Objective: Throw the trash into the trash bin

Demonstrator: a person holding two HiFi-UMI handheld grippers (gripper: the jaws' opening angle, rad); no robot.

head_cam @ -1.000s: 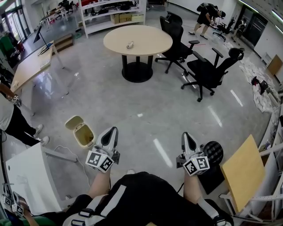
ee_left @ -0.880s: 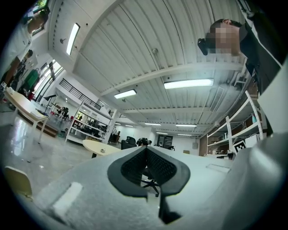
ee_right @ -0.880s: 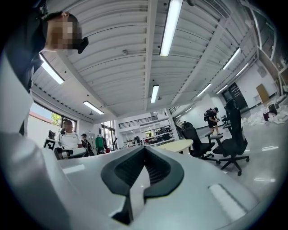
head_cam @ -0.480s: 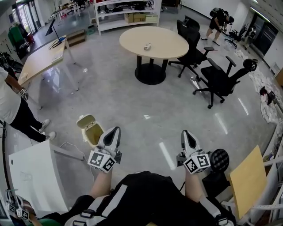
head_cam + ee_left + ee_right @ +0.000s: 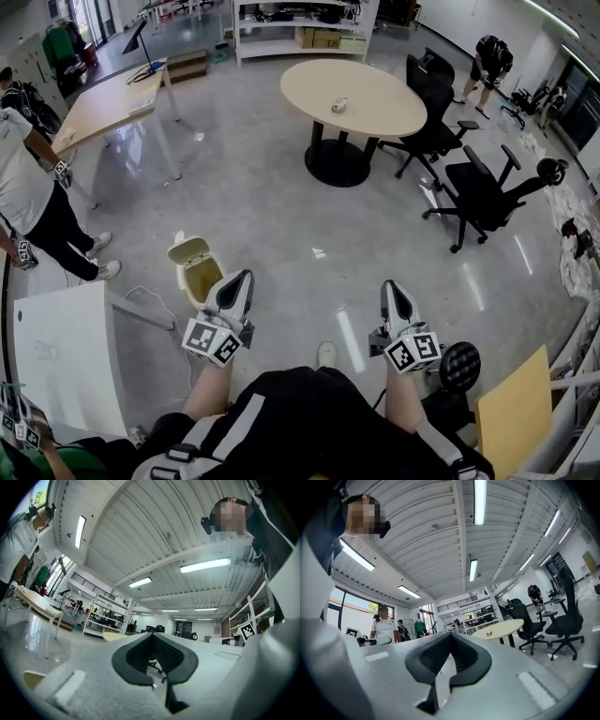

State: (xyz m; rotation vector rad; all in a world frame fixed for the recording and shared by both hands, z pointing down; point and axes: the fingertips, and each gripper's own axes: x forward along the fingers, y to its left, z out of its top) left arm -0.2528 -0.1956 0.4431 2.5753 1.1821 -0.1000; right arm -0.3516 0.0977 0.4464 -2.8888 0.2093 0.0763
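Note:
A small crumpled piece of trash (image 5: 339,105) lies on the round beige table (image 5: 375,94) at the far side of the room; the right gripper view also has the trash (image 5: 489,633) on that table (image 5: 506,627). The cream trash bin (image 5: 202,277) stands on the floor with its lid up, just left of and touching the outline of my left gripper (image 5: 238,279). My left gripper (image 5: 152,637) is shut with nothing in it. My right gripper (image 5: 390,287) is held level beside it, and in its own view the right gripper (image 5: 451,634) is shut and empty too.
Black office chairs (image 5: 487,192) stand right of the table. A long desk (image 5: 103,108) and a person (image 5: 28,202) are at the left. A white cabinet (image 5: 66,366) is at the lower left; a black stool (image 5: 459,366) and a leaning board (image 5: 511,412) are at the lower right.
The whole scene has slid right and nearer in the head view: the bin now sits beside my left gripper and the table is closer. The person at the left has come further into view. Both grippers stay shut.

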